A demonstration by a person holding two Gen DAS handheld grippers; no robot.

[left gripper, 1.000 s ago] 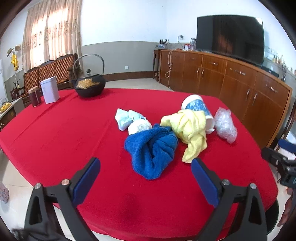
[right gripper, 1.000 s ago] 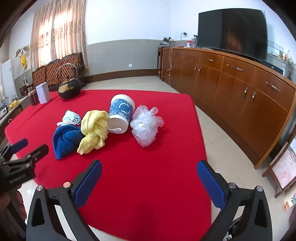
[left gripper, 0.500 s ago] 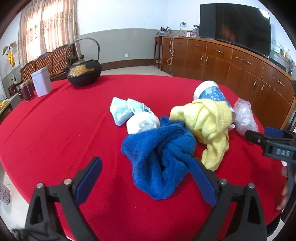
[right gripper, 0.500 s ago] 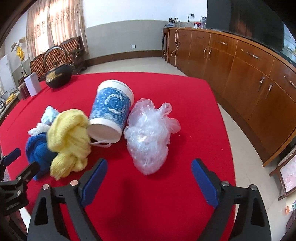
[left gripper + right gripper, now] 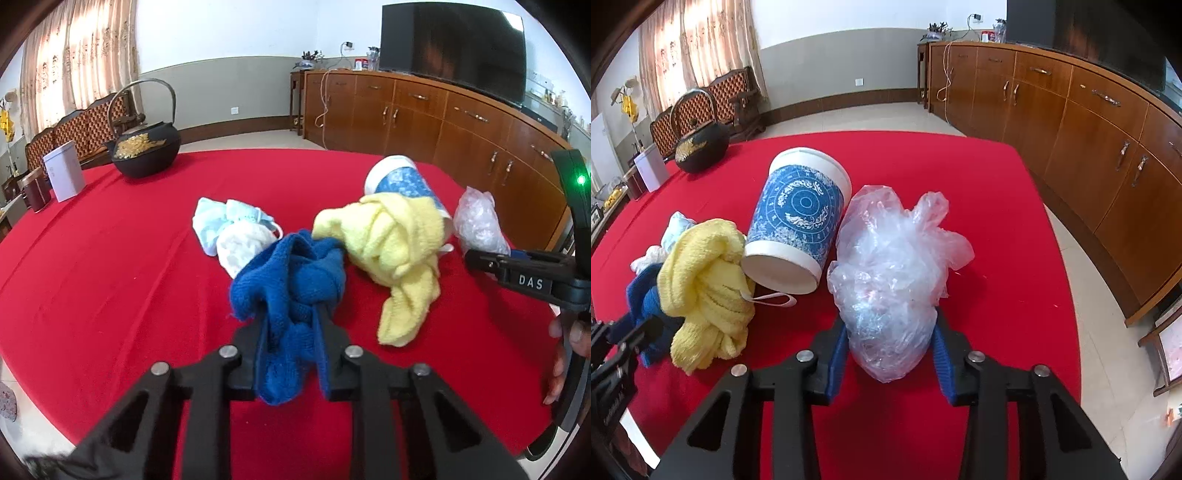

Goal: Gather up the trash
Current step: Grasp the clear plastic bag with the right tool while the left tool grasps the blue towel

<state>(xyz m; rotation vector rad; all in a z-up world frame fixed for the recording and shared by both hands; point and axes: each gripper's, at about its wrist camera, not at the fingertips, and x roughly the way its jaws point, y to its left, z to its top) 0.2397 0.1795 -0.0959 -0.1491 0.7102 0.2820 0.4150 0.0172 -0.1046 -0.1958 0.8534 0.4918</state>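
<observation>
On the red tablecloth (image 5: 110, 266) lies a pile: a blue cloth (image 5: 295, 280), a yellow cloth (image 5: 399, 243), a blue-patterned paper cup (image 5: 798, 218) on its side, a crumpled clear plastic bag (image 5: 890, 273), a pale blue face mask (image 5: 225, 221) and a white wad (image 5: 243, 247). My left gripper (image 5: 291, 332) is shut on the blue cloth. My right gripper (image 5: 888, 350) has closed around the near end of the plastic bag, pads touching both its sides. The right gripper also shows at the right of the left wrist view (image 5: 524, 277).
A black iron kettle (image 5: 146, 147), a white tin (image 5: 64, 177) and a dark jar (image 5: 35, 190) stand at the table's far left. A long wooden sideboard (image 5: 461, 125) with a TV runs along the right. The table edge drops to tiled floor (image 5: 1108, 332) on the right.
Both grippers moved forward to the pile and closed: the left on the blue cloth, the right on the plastic bag. Both were wide open before.
</observation>
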